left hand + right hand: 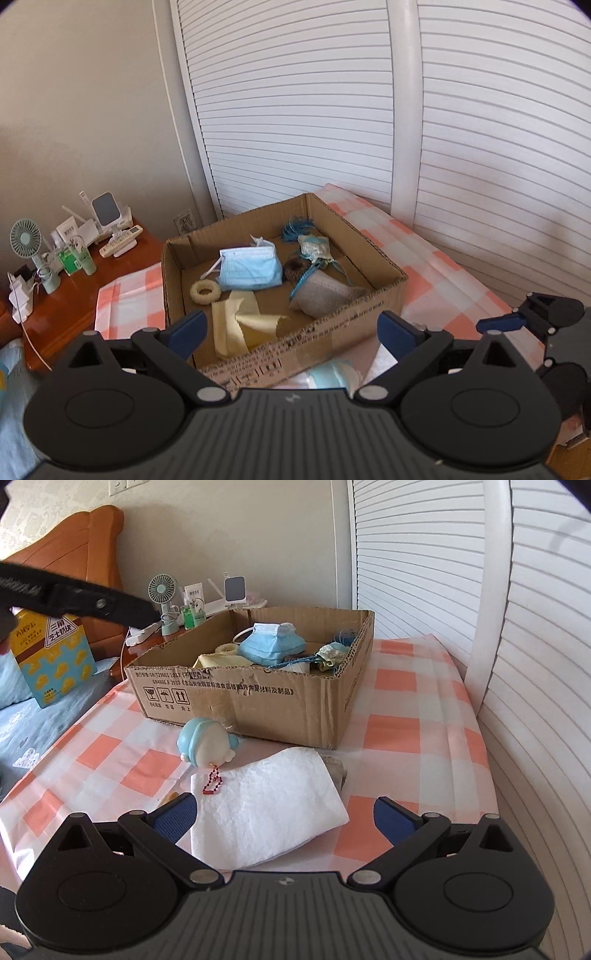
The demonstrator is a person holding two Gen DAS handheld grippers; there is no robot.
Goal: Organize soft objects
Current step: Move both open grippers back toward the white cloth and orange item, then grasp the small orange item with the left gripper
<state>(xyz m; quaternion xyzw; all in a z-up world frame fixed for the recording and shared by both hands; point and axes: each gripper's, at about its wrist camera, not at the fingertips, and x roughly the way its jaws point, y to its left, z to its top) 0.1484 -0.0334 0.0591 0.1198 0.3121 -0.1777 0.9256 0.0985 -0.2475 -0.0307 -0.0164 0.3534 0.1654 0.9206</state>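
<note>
In the left wrist view my left gripper (291, 328) fills the bottom of the frame, jaws wide open and holding nothing. In the centre is the box (388, 295), and inside it I see a mask (249, 267), a ring (205, 291), a yellow cloth (232, 328) and a grey sock (321, 293). At the right edge my right gripper (535, 321) shows.

In the right wrist view my right gripper (284, 818) is also wide open and empty. The white cloth (269, 812) lies between its fingers, low in the frame; the toy (205, 744) lies just above, close to the box wall.

I judge the sorting is partly done. Next, I should close on the white cloth and carry it into the box
</note>
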